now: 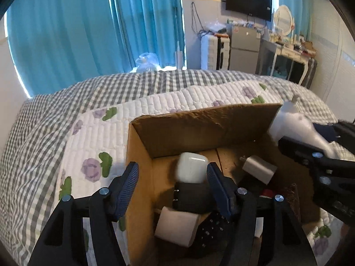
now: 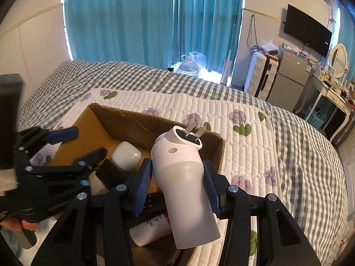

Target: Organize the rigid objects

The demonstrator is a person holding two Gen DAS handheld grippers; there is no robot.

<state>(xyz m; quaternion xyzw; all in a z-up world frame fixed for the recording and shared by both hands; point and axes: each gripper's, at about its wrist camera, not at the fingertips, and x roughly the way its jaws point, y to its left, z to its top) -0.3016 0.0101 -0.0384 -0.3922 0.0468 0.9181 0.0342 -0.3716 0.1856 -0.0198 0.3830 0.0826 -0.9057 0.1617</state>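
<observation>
An open cardboard box (image 1: 199,124) sits on the bed, also in the right wrist view (image 2: 133,122). Inside lie a white earbud case (image 1: 192,168), a black block (image 1: 190,197), a grey plug adapter (image 1: 259,169), a white tube (image 1: 175,226) and a dark remote (image 1: 210,228). My left gripper (image 1: 173,188) is open and empty over the box's left side. My right gripper (image 2: 177,186) is shut on a white plug-in device (image 2: 186,177) with two metal prongs, held above the box's right part; it shows in the left wrist view (image 1: 295,126).
The box rests on a white flowered quilt (image 2: 244,150) over a grey checked bedspread (image 1: 44,119). Blue curtains (image 2: 133,17) hang behind. A fridge (image 2: 288,82), a suitcase (image 2: 259,77) and a dressing table (image 2: 332,93) stand at the far right.
</observation>
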